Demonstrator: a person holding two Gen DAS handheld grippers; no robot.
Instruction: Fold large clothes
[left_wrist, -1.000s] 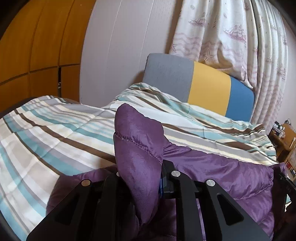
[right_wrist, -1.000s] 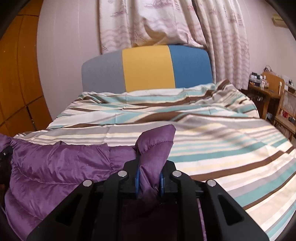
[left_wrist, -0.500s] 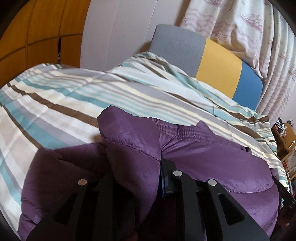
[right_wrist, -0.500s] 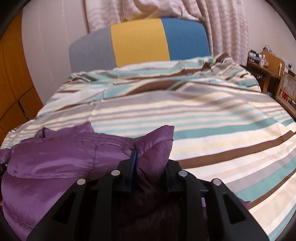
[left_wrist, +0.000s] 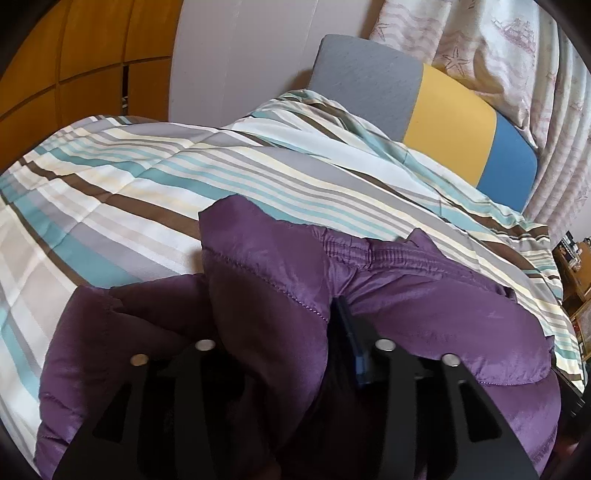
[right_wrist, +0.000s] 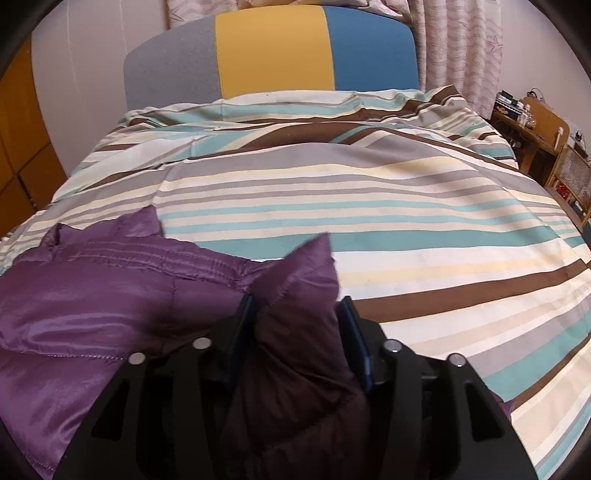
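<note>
Now both tongs, the left tongs (left_wrist: 284, 325) and right tongs (right_wrist: 295, 325), have just been opening, a jacket (left_wrist: 424, 306) corner loose between each; it lies crosswise on the bed (right_wrist: 406, 206), spanning them.

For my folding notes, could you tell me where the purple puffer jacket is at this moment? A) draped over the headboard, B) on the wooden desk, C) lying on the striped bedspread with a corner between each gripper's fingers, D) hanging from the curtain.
C: the purple puffer jacket lies on the striped bedspread, with a corner standing between the fingers of the right gripper and another in the left gripper.
</note>
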